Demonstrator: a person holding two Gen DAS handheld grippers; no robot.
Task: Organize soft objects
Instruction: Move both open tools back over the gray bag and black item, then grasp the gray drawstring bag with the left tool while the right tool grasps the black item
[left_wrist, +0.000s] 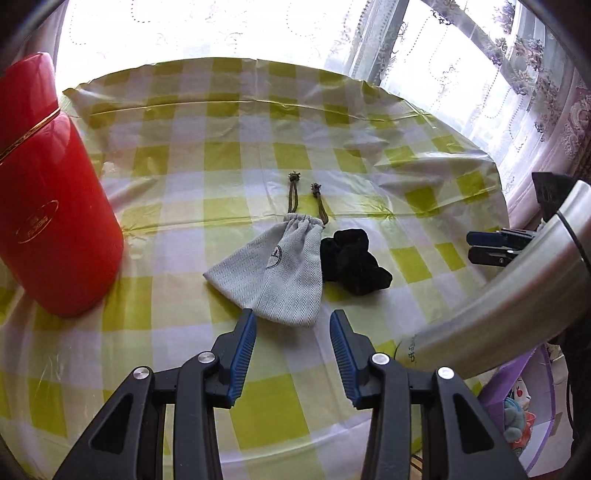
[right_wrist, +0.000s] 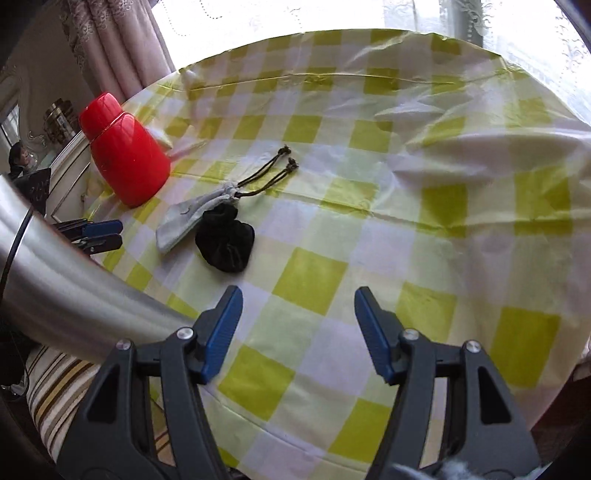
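Note:
A grey drawstring pouch (left_wrist: 271, 267) lies flat on the green-and-white checked tablecloth (left_wrist: 207, 155), its cords pointing away from me. A black soft fabric bundle (left_wrist: 352, 260) lies touching its right side. My left gripper (left_wrist: 293, 320) is open and empty, just short of the pouch's near edge. In the right wrist view the pouch (right_wrist: 192, 216) and the black bundle (right_wrist: 226, 242) lie to the upper left. My right gripper (right_wrist: 298, 298) is open and empty, above the cloth and apart from both. Each gripper also shows in the other's view, the right one (left_wrist: 487, 247) and the left one (right_wrist: 98, 234).
A red lidded canister (left_wrist: 48, 199) stands at the table's left, also seen in the right wrist view (right_wrist: 123, 155). A silver tube (left_wrist: 517, 302) crosses the right edge. Curtains and a bright window lie beyond the far table edge. A purple box with toys (left_wrist: 524, 402) sits low right.

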